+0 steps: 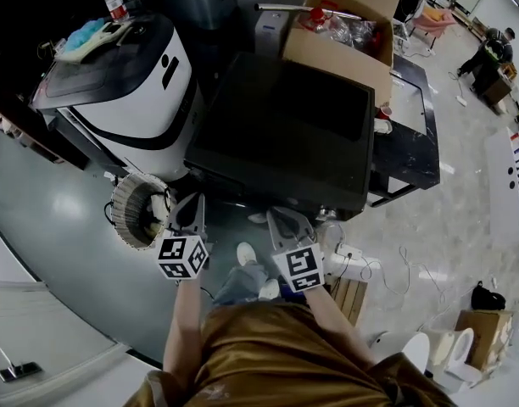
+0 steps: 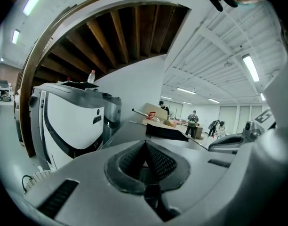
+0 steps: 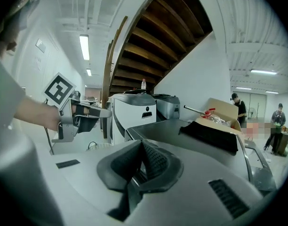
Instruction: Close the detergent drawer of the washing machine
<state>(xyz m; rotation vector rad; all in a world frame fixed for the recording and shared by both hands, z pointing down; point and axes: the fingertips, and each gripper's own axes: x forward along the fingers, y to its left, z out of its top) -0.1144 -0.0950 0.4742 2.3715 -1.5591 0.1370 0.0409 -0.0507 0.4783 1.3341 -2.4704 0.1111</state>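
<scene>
The washing machine [image 1: 285, 125] is the dark flat-topped box in the middle of the head view; its front face and detergent drawer are hidden below the top's near edge. My left gripper [image 1: 189, 203] hangs in front of that edge at the left, jaws shut and empty. My right gripper [image 1: 281, 220] is beside it, also shut on nothing. In the left gripper view the pads [image 2: 156, 160] meet, with the machine's top [image 2: 134, 128] beyond. The right gripper view shows its pads [image 3: 153, 160] together, the top [image 3: 163, 128] ahead, and the left gripper [image 3: 108, 113] at the left.
A white and black appliance [image 1: 132, 83] stands left of the washer, a bottle [image 1: 114, 0] on it. A ribbed round coil [image 1: 139, 210] lies at its foot. Behind are a cardboard box [image 1: 344, 32] and a black table [image 1: 412, 134]. Cables and a power strip [image 1: 353, 257] lie on the floor.
</scene>
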